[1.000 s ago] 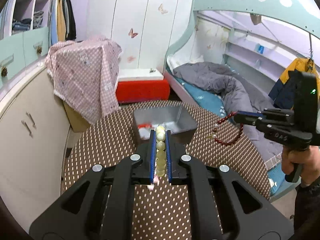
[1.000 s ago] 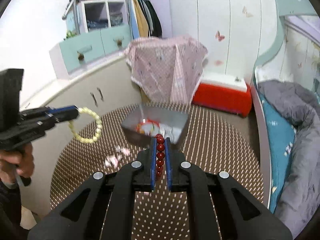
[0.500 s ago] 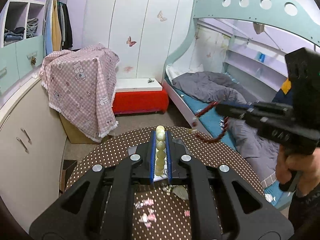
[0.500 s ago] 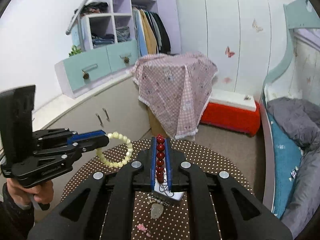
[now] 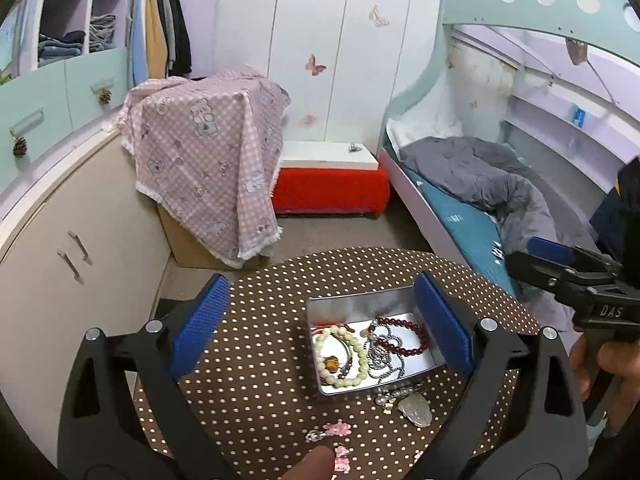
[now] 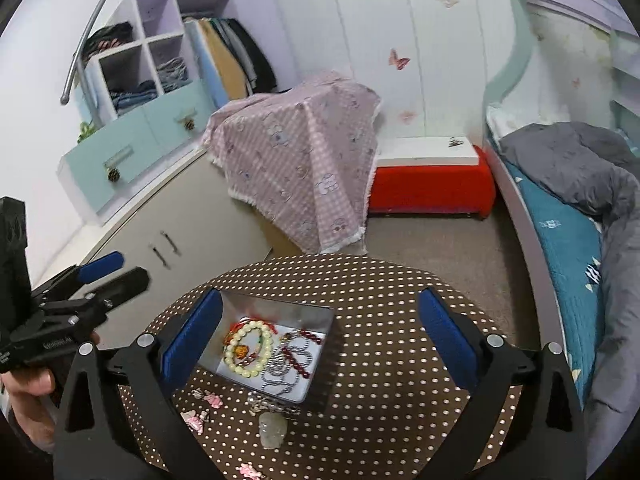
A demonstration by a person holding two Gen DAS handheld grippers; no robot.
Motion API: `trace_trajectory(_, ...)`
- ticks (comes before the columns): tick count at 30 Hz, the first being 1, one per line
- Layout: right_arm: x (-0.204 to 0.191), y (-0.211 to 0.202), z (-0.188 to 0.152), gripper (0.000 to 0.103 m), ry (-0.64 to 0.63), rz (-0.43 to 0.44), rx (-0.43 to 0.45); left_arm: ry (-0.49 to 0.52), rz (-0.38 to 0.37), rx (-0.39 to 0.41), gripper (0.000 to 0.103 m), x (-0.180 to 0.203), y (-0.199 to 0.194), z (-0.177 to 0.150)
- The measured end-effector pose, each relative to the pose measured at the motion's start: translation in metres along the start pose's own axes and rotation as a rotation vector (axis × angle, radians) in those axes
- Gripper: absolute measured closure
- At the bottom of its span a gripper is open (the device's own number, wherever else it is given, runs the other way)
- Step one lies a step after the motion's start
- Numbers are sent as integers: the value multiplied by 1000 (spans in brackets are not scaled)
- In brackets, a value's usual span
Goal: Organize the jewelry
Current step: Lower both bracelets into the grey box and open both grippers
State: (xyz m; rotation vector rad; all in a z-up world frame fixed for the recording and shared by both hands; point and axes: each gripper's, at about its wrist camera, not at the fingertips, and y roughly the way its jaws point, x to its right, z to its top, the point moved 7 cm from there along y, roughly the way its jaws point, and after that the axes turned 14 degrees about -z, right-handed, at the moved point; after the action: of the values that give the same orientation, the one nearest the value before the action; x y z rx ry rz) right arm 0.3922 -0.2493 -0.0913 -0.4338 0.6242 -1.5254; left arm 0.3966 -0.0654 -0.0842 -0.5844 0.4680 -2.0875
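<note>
A silver tin stands on the round brown dotted table. In it lie a cream bead bracelet, a dark red bead bracelet and a silver chain. My left gripper hangs above the tin, its jaws opening wide, with nothing pressed between the pads. My right gripper is over the tin too, jaws opening, pads bare. The right wrist view shows the cream bracelet and red bracelet inside. Each gripper appears in the other's view: right, left.
Loose on the table in front of the tin lie a pale stone pendant and pink charms. A beige cabinet stands on the left. Behind the table are a box under pink checked cloth, a red bench and a bunk bed.
Both grippers were shut on their bracelets, the left on the cream one and the right on the red one. Now both stand open and the bracelets lie in the tin.
</note>
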Motion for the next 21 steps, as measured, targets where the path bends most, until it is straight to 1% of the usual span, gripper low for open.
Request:
trace_trajectory(4,8,-12,-3,8,24,-8,16,2,8,21,11,1,-20,1)
trace_trajectory(9,8,-36,-15,8,29,-8,45,46,34,39,11,1,-43,5)
trace_trajectory(14,9,-53,-38,8,20,-19,44,112,56,37,11,8,-67,-3)
trace_trajectory(17,18,-58,-52,8,47,-21,37,132,55,10,11,12,-81,-12)
trace_trajectory(19,24,-59,-67,8,64,-21,23,191,79,-13,11,15,-96,-18)
trace_trajectory(21,26,-60,-84,8,60,-16,8,240,140,-31,11,12,-112,-21)
